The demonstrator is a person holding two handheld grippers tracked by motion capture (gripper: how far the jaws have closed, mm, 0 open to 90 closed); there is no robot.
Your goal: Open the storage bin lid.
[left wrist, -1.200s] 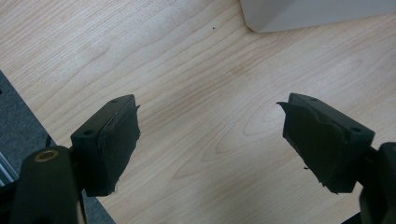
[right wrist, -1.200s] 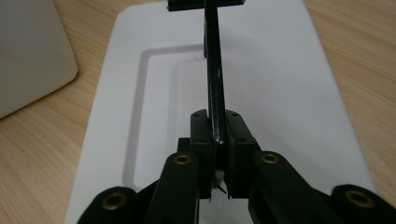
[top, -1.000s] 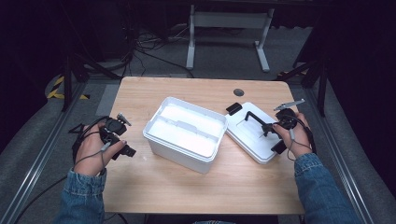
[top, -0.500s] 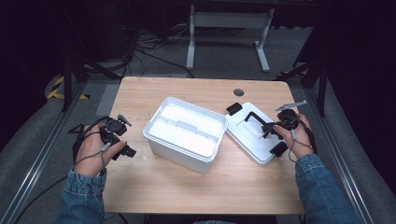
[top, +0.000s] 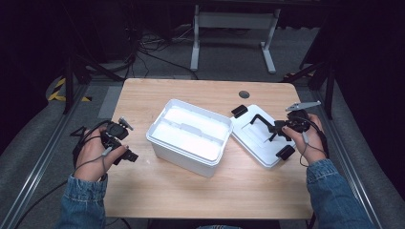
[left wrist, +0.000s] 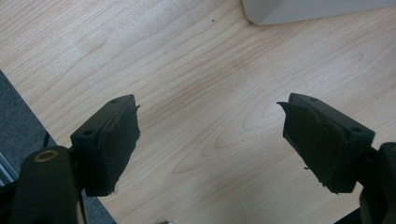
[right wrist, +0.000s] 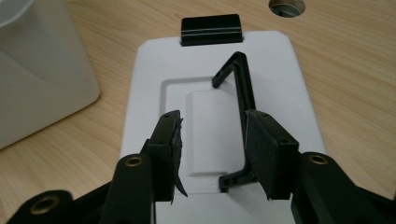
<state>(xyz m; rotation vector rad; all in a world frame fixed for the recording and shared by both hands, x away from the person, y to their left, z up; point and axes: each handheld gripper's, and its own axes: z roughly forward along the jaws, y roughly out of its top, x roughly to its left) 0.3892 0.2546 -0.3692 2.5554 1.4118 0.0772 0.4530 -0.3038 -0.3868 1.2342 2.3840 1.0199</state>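
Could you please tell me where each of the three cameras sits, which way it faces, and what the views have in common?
High view: above the person's side, facing forward and down on the wooden table; both forearms, the left gripper and the right gripper show.
Left gripper view: rides the left gripper, facing down at bare tabletop; its two jaws stand wide apart.
Right gripper view: rides the right gripper, facing along the white lid; its jaws flank the black handle.
Shared: all show the table; the high and right gripper views share the lid and white box.
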